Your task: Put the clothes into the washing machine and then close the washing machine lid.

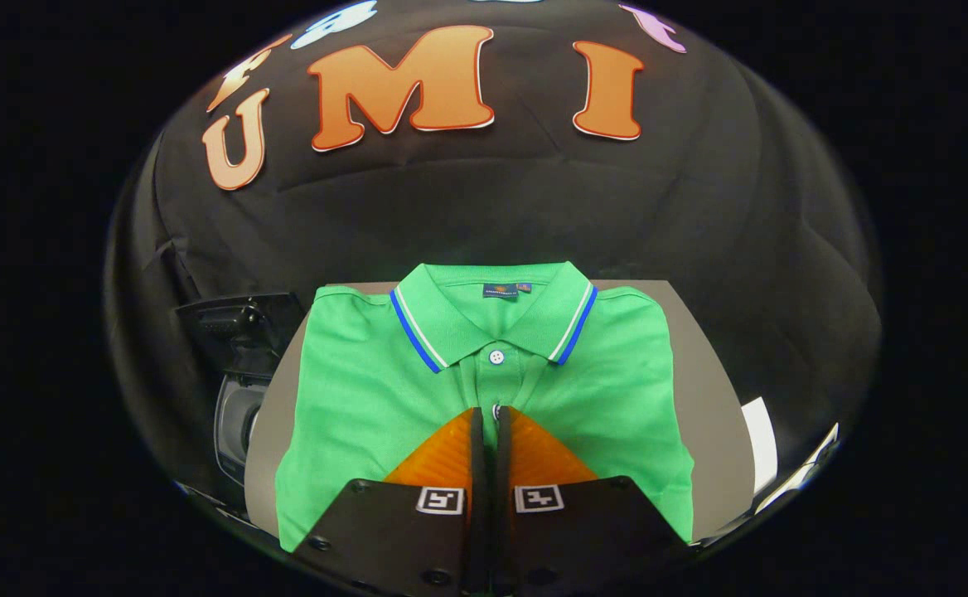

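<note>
On the grey tabletop (pixel 712 398) lies the folded green polo (pixel 368 398), washer (pixel 239 414) off left. Tool (pixel 490 419) fingers pressed together over its placket, maybe pinching fabric, can't tell. Thin grab could slip.

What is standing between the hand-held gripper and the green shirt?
Nothing visible. The hand-held gripper, its orange fingers nearly together, is right over the folded green polo shirt on the grey table, tips at its button placket. Whether they pinch fabric is unclear.

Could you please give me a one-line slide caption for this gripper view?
Gripper with fingers nearly closed over the placket of a folded green polo shirt on a grey table.
</note>
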`<action>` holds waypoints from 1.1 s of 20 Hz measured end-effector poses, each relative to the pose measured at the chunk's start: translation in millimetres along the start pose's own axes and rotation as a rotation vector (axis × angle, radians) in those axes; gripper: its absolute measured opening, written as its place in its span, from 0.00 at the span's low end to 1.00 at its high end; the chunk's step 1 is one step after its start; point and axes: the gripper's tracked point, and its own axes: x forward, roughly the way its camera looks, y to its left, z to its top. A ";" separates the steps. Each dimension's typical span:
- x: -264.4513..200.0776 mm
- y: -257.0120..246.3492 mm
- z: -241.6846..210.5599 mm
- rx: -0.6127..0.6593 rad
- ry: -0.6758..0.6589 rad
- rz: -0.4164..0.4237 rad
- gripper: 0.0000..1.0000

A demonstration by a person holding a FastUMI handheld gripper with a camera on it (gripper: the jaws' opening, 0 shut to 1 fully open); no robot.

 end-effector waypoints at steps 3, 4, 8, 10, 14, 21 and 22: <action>0.7 -1.7 0.3 0.032 -0.027 0.032 0.09; -1.5 -3.3 1.6 0.041 -0.041 0.038 0.09; -9.3 -4.3 8.5 0.040 -0.104 0.051 0.08; -15.7 -3.9 12.2 0.030 -0.123 0.056 0.08; -30.7 -3.1 27.4 0.064 -0.191 0.094 0.09; -82.8 5.5 59.7 0.122 -0.387 0.222 0.09; -90.3 6.9 60.8 0.124 -0.399 0.236 0.09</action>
